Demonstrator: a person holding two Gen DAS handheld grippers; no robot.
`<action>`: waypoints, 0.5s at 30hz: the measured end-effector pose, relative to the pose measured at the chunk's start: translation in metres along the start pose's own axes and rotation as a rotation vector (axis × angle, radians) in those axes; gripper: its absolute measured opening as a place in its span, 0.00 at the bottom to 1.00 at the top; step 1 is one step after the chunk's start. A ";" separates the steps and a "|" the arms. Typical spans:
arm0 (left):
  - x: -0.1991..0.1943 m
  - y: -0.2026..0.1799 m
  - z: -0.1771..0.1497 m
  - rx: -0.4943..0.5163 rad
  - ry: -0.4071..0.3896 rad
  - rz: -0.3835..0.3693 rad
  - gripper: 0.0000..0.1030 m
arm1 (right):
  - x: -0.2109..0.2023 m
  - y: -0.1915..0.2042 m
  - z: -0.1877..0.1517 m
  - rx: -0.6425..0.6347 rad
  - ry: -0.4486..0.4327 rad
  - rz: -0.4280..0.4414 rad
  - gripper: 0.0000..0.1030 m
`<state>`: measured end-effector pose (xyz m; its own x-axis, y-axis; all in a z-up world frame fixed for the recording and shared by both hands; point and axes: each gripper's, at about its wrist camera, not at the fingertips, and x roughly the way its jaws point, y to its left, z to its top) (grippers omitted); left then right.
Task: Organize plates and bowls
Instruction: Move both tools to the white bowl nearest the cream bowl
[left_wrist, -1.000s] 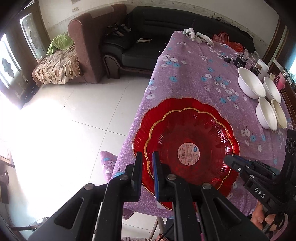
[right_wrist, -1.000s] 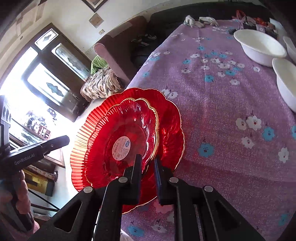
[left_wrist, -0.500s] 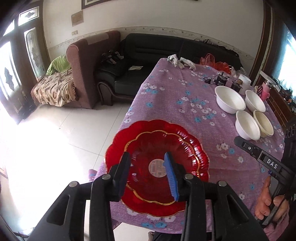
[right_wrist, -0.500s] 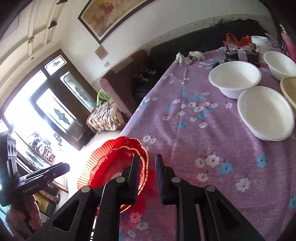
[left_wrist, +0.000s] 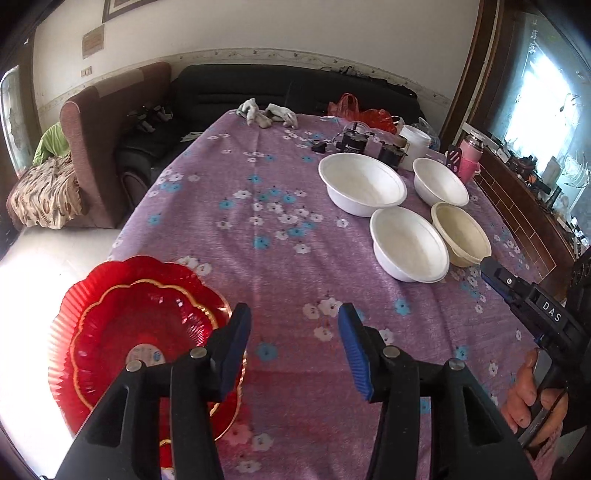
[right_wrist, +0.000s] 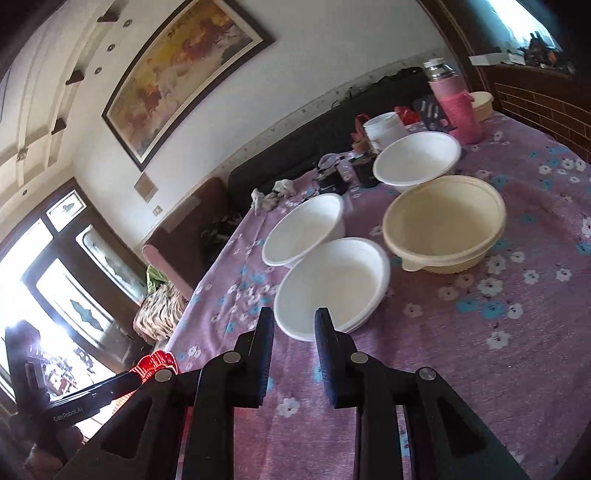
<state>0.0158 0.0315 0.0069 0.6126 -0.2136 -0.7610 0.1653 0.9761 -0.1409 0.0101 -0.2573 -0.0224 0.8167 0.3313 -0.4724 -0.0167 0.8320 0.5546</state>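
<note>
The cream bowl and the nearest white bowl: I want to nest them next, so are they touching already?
Cannot tell. In the right wrist view the cream bowl and white bowl rims nearly meet; the left wrist view overlaps them.

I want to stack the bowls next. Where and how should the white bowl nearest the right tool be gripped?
Probably by its thin rim at the near edge. The nearest white bowl sits upright and empty, its rim facing the right tool, whose jaws are opening with nothing between them. Come in from the near side, one finger inside the wall, one outside; the cream bowl crowds its far side.
</note>
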 end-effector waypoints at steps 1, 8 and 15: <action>0.008 -0.004 0.005 -0.008 0.012 -0.007 0.48 | -0.001 -0.007 0.004 0.028 0.004 0.009 0.24; 0.065 -0.028 0.038 -0.052 0.091 -0.019 0.52 | 0.024 -0.060 0.021 0.300 0.133 0.161 0.24; 0.107 -0.032 0.061 -0.147 0.188 -0.083 0.55 | 0.038 -0.090 0.034 0.407 0.151 0.195 0.24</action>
<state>0.1232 -0.0251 -0.0321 0.4446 -0.2953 -0.8457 0.0859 0.9538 -0.2880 0.0624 -0.3343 -0.0672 0.7274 0.5502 -0.4100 0.0901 0.5158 0.8519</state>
